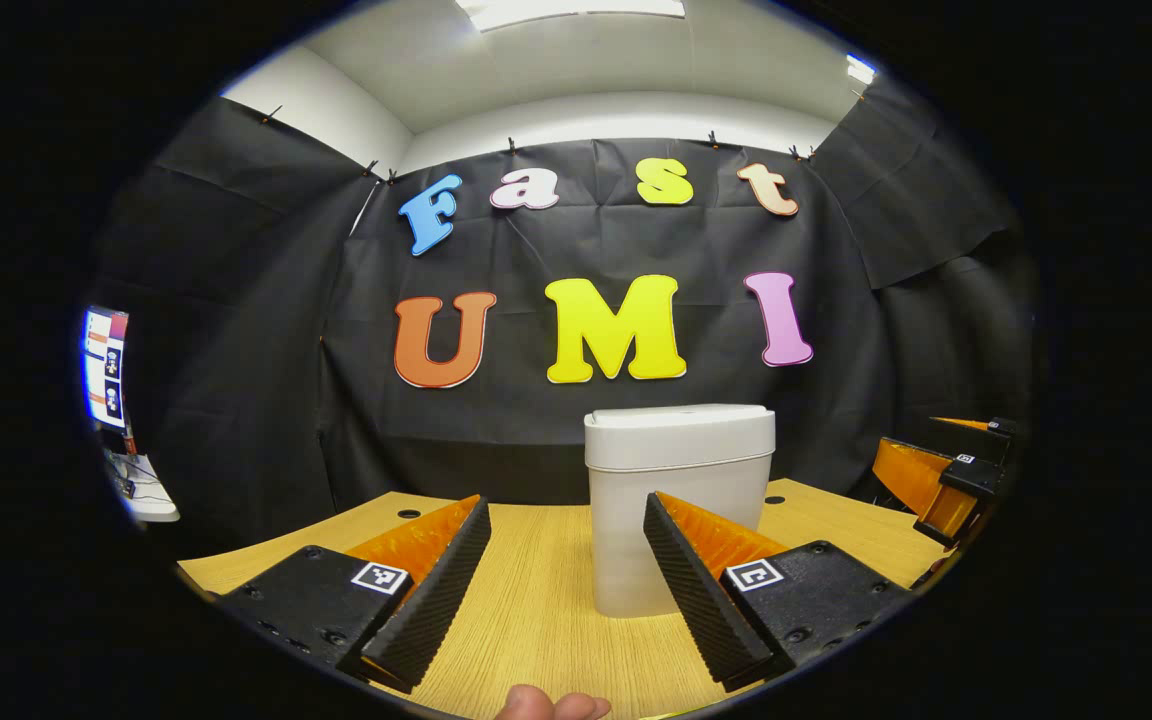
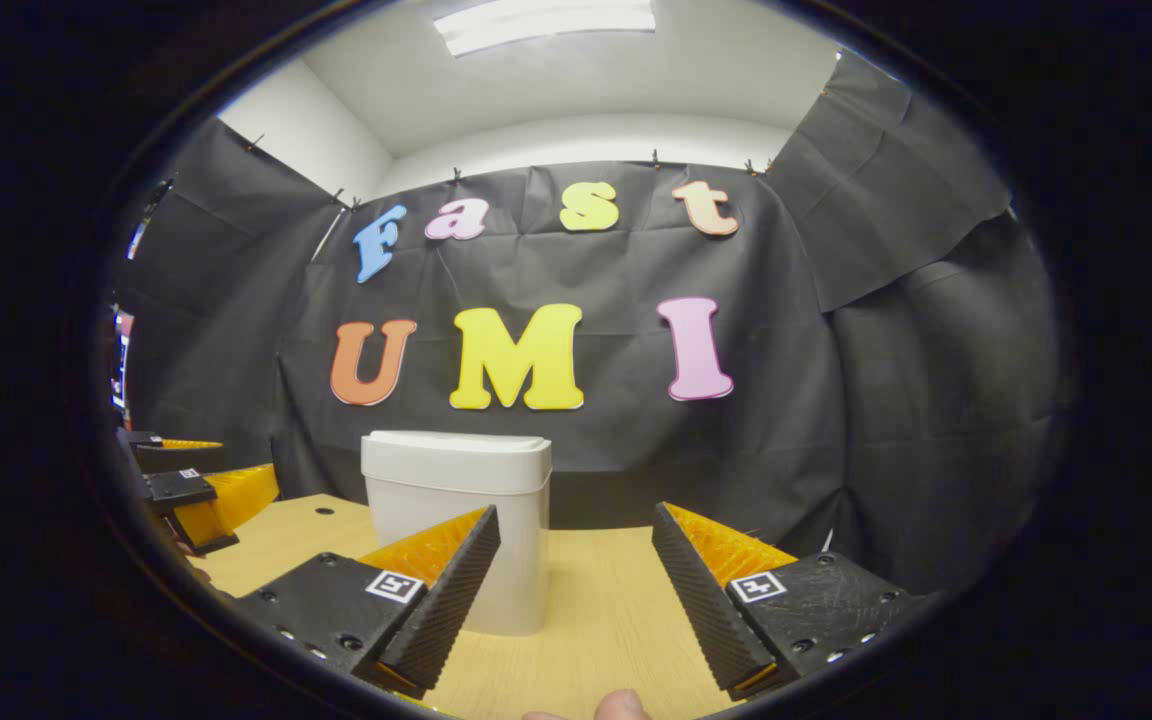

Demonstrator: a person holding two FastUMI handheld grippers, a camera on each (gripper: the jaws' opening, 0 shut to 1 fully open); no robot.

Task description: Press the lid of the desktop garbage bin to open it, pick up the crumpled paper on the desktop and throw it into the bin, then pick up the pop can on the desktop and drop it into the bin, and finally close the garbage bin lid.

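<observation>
The white garbage bin (image 1: 678, 500), its lid (image 1: 678, 420) closed, stands upright on the wooden worktop (image 1: 536, 590) ahead of the left gripper (image 1: 566, 570) and right gripper (image 2: 576, 590), both with jaws spread and holding nothing.

A recording booth set up inside an office-like room, not a home. Black cloth (image 1: 236, 330) is clipped up as walls on three sides, with plain white wall and a ceiling light panel (image 1: 576, 10) showing above it at 12 o'clock. A light wood-grain desk (image 1: 536, 600) with round cable holes fills the bottom. At 9 o'clock in the left gripper view, a lit monitor (image 1: 104, 365) stands past the cloth's edge
</observation>
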